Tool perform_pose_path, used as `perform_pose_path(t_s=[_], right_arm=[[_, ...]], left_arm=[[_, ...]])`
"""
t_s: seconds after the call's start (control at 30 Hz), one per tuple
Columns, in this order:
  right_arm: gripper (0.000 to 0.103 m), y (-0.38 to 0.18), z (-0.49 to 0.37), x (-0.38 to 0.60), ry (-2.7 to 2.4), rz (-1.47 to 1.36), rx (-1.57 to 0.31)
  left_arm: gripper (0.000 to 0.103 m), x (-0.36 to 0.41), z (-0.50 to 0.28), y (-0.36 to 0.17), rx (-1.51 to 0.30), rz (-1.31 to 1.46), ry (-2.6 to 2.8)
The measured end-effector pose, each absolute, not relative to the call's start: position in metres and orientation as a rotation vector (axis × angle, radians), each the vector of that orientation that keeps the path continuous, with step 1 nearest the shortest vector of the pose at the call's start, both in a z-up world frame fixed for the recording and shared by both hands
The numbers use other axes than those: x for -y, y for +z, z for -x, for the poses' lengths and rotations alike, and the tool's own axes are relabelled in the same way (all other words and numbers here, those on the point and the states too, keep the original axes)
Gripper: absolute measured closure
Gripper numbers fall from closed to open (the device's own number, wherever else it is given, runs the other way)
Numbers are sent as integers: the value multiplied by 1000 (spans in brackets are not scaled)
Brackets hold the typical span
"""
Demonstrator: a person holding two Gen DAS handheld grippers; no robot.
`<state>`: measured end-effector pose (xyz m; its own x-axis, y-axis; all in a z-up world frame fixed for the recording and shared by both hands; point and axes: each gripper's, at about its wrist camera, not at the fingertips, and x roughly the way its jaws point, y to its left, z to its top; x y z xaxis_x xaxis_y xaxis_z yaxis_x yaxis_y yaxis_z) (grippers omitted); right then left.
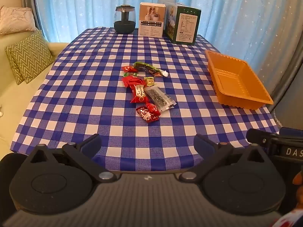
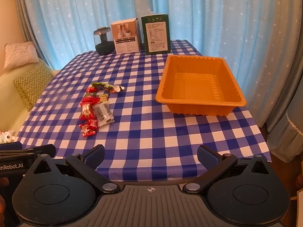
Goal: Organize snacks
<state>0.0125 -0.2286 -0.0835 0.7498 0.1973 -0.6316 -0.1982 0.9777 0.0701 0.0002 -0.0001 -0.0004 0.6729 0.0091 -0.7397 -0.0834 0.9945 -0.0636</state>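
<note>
While snacks (image 1: 146, 89) litter tablecloth (image 1: 94, 102), orange tray (image 2: 200, 84) empty

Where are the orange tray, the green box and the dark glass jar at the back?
orange tray (image 2: 200, 102): right wrist view, on its near wall.
green box (image 2: 156, 35): right wrist view, on its printed label.
dark glass jar (image 1: 124, 19): left wrist view, on its body.

Box (image 1: 180, 23) print too small to read; right gripper (image 1: 274, 145) cut by left view's edge

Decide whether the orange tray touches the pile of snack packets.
Apart. The right wrist view shows a wide strip of bare checked tablecloth between the orange tray and the snack packets.
</note>
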Motion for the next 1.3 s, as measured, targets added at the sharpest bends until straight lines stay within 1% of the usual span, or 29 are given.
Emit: perform_pose_path(t_s=[1.3], right_arm=[[0, -77, -11, 232, 192, 21, -657]], left_arm=[[0, 2, 1, 5, -800, 115, 46]])
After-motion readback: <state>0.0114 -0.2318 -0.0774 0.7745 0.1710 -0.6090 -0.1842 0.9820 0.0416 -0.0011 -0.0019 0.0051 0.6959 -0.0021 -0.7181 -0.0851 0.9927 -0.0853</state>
